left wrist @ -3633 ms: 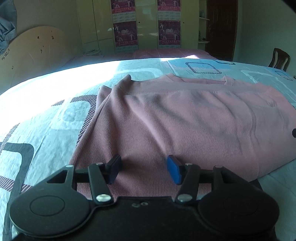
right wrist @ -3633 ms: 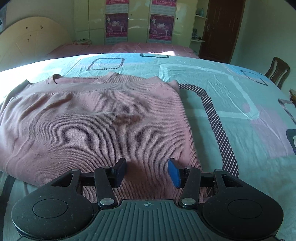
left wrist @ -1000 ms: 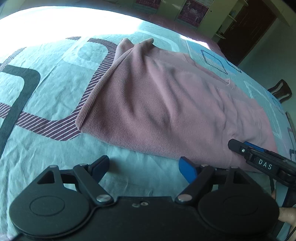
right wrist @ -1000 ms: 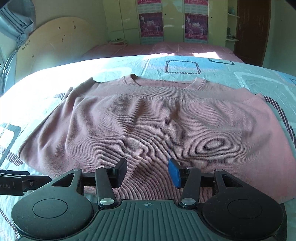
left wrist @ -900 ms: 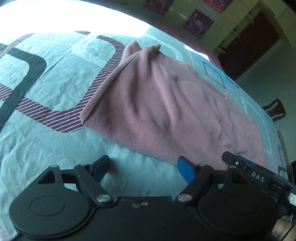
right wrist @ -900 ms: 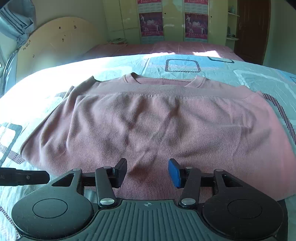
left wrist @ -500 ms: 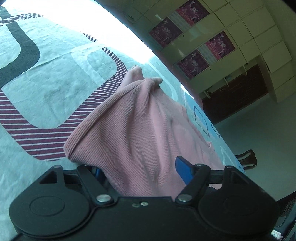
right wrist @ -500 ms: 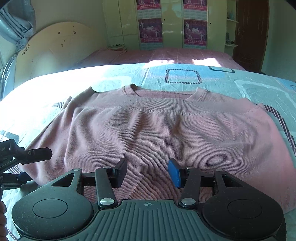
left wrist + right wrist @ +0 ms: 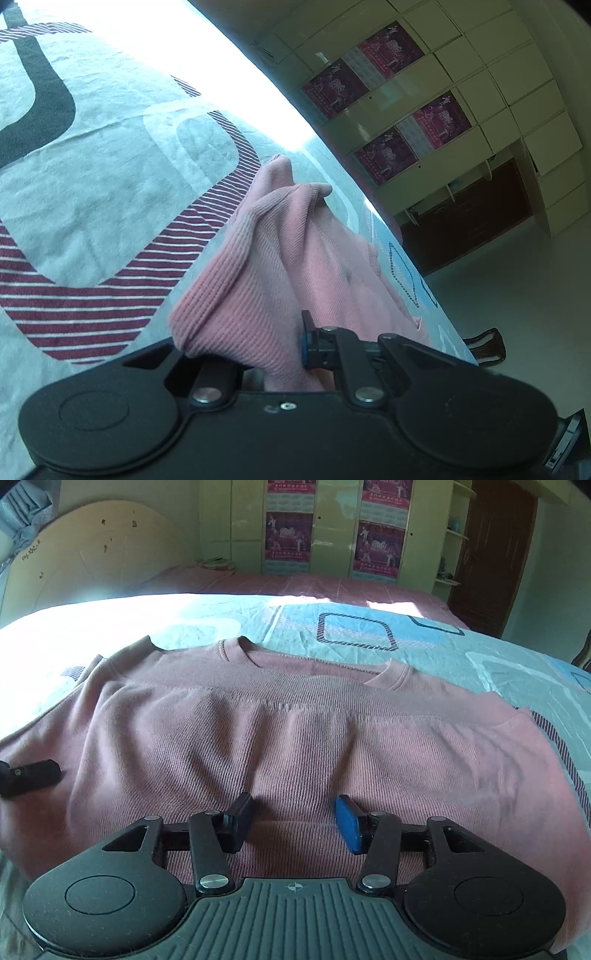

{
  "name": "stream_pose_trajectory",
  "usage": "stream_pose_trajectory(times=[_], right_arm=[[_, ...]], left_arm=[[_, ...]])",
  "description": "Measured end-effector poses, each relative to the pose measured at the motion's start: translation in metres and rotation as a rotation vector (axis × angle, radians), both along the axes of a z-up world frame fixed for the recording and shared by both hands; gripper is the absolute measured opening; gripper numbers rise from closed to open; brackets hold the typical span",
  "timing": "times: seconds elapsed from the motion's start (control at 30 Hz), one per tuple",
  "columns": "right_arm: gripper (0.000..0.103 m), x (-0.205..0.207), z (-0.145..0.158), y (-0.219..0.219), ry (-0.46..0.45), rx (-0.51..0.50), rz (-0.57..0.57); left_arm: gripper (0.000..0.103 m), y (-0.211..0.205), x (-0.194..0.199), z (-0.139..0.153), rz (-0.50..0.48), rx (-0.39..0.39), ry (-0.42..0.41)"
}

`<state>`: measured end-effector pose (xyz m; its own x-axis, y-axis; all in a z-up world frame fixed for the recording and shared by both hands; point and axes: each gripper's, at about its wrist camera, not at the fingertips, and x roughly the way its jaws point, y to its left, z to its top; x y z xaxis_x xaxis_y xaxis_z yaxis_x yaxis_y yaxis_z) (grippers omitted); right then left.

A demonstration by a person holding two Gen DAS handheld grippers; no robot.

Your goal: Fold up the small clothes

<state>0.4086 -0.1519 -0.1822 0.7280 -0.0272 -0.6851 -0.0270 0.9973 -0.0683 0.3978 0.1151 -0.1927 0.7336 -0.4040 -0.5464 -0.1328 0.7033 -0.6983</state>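
The left tool (image 9: 273, 354), wide apart a second ago, has clamped on the pink sweater's (image 9: 295, 746) left edge, low in its frame on the bed (image 9: 369, 627), while the right tool (image 9: 293, 819) hovers apart over the hem, so a fold looks ready.

left wrist: tilted, hard against sweater (image 9: 280, 280) corner, facing 1 o'clock | right wrist: low at hem, facing 12 | shared: sweater (image 9: 295, 746), wardrobe posters (image 9: 286, 535)
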Motion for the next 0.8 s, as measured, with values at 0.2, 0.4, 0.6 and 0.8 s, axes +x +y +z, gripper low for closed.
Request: stream_pose_trajectory(times=[0.2,0.4,0.6,0.8], right_arm=[[0.054,0.004,0.005,-0.009,0.008,0.056,0.012],[0.056,-0.012,0.033,-0.059,-0.072,0.249,-0.033],[0.056,-0.038,0.06,-0.139,-0.119,0.288,-0.119],[0.056,-0.073,0.065,-0.224,-0.124,0.275,-0.262]], left_arm=[[0.01,-0.03,-0.004,0.043,-0.054,0.17,-0.127],[0.01,-0.1,-0.001,0.094,-0.208,0.36,-0.289],[0.01,-0.206,-0.002,0.119,-0.447,0.425,-0.414],[0.01,-0.314,-0.008,0.073,-0.685,0.479,-0.374]])
